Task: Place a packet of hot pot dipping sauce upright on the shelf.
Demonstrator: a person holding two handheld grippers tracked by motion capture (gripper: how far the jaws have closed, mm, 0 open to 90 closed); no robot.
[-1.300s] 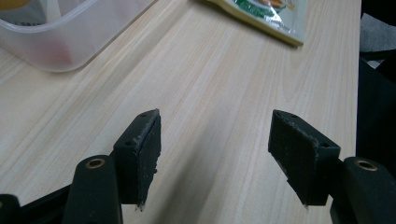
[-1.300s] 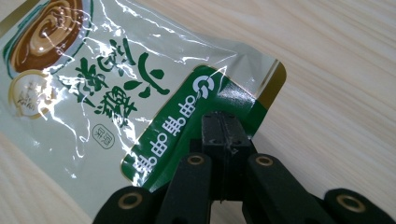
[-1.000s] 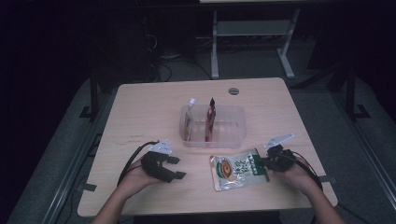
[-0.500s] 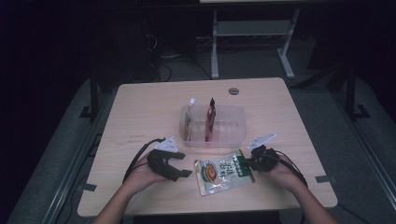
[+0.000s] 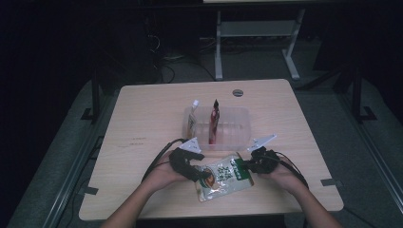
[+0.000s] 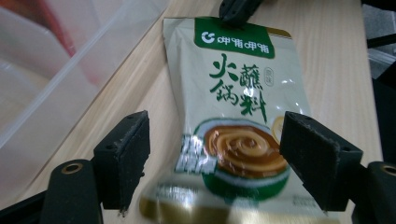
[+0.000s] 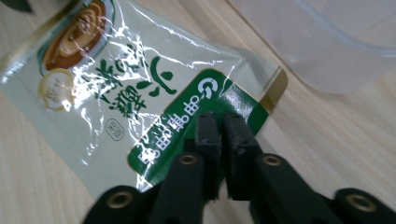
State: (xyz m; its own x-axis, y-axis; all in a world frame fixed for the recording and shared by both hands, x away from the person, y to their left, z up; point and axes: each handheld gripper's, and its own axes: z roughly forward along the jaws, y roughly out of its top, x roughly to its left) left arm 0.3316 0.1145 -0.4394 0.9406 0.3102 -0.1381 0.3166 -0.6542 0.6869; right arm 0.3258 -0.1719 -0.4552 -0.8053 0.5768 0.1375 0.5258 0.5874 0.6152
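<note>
A green and cream sauce packet (image 5: pixel 223 176) lies on the wooden table near its front edge. My right gripper (image 5: pixel 245 166) is shut on the packet's green top band (image 7: pixel 205 116), its jaws pressed together over the edge. My left gripper (image 5: pixel 203 174) is open, its two pads (image 6: pixel 126 154) standing either side of the packet's lower end (image 6: pixel 238 158), where a bowl of brown sauce is printed. The packet lies between those jaws without being pinched.
A clear plastic bin (image 5: pixel 237 126) stands just behind the packet, holding an upright red sachet (image 5: pixel 214 123) and a pale tube (image 5: pixel 191 123). The bin's wall (image 6: pixel 56 70) is close beside my left gripper. A round grommet (image 5: pixel 237 92) sits near the table's far edge.
My right gripper has dragged the packet leftward across the table toward the left gripper. The left gripper has closed in until its open jaws straddle the packet's lower end.
</note>
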